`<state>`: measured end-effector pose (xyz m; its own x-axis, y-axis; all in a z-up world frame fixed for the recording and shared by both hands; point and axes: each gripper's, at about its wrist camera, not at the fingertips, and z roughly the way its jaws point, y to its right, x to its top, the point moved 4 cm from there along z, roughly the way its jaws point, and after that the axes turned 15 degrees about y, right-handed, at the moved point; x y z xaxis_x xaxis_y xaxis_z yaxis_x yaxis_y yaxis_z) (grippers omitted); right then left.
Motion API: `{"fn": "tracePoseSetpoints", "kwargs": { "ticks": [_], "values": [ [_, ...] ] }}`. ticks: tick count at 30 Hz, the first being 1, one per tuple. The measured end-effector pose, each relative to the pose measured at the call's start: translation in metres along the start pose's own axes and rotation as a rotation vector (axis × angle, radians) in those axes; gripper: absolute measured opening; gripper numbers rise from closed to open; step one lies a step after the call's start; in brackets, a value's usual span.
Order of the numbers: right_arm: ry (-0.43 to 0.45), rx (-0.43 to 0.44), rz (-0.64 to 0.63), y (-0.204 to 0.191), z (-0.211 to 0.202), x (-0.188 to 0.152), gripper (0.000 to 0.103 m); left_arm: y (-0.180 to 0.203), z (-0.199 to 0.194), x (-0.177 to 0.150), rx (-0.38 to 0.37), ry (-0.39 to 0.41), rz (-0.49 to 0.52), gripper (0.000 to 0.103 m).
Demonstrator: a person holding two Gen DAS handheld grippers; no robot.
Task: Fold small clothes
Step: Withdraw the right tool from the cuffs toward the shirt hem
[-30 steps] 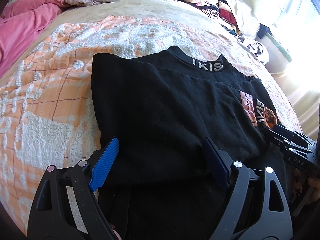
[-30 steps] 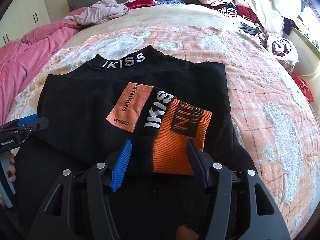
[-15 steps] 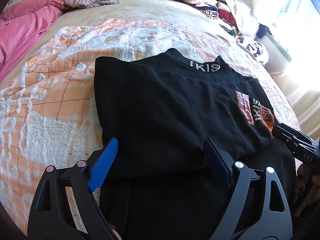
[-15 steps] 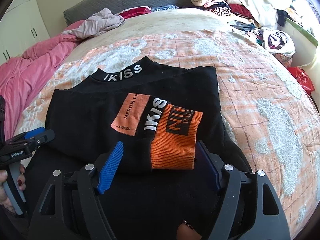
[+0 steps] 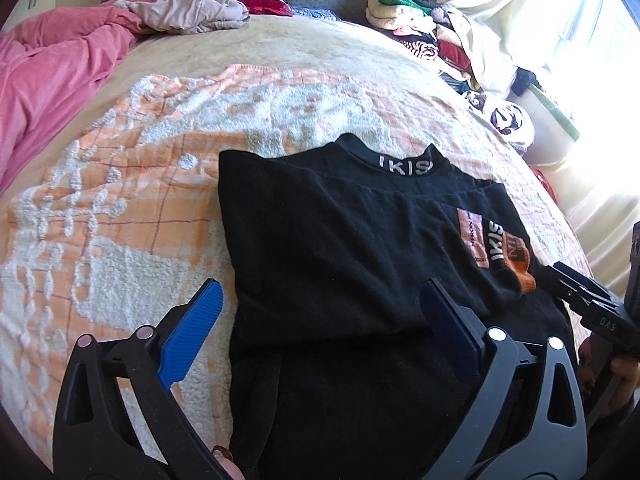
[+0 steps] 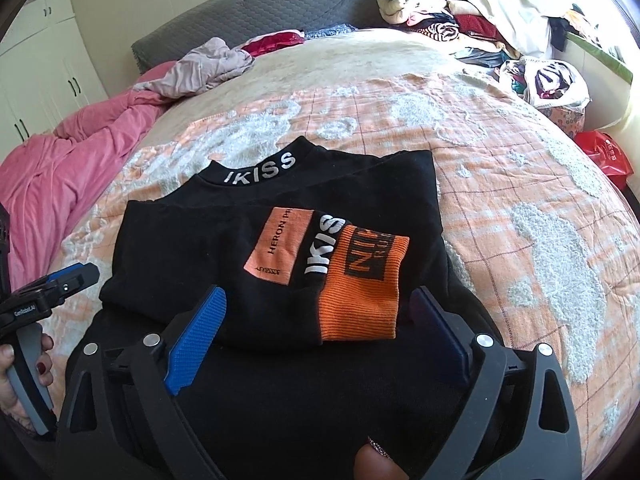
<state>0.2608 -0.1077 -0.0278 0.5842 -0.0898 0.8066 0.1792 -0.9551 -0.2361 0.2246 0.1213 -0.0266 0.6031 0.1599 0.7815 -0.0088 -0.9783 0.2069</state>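
A black top (image 5: 332, 240) with an IKISS collar lies partly folded on the bed, sleeves laid over its chest. It also shows in the right wrist view (image 6: 192, 248), where an orange cuff (image 6: 362, 296) lies on top. My left gripper (image 5: 320, 316) is open, held just above the top's near left fold edge, touching nothing. My right gripper (image 6: 318, 320) is open, its fingers either side of the orange cuff and a little nearer than it. Each gripper shows at the edge of the other's view: the right one (image 5: 580, 304), the left one (image 6: 60, 288).
An orange and white fleece blanket (image 5: 120, 208) covers the bed. A pink quilt (image 5: 52, 68) lies at the far left, loose clothes (image 5: 192, 8) by the grey headboard, a clothes pile (image 6: 460, 4) at the far right, a red bag (image 6: 604, 156) beyond the bed's right edge.
Both grippers have drawn back and up from the folded top, staying open. The top has not moved.
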Motion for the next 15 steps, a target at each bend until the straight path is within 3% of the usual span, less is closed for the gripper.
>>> {"fn": "tracePoseSetpoints", "kwargs": {
  "ticks": [15],
  "values": [
    [0.068,0.014,-0.022,-0.006,-0.045,0.012,0.093,0.0,-0.051,0.015,-0.001,0.082,-0.03,0.093]
  ]
}}
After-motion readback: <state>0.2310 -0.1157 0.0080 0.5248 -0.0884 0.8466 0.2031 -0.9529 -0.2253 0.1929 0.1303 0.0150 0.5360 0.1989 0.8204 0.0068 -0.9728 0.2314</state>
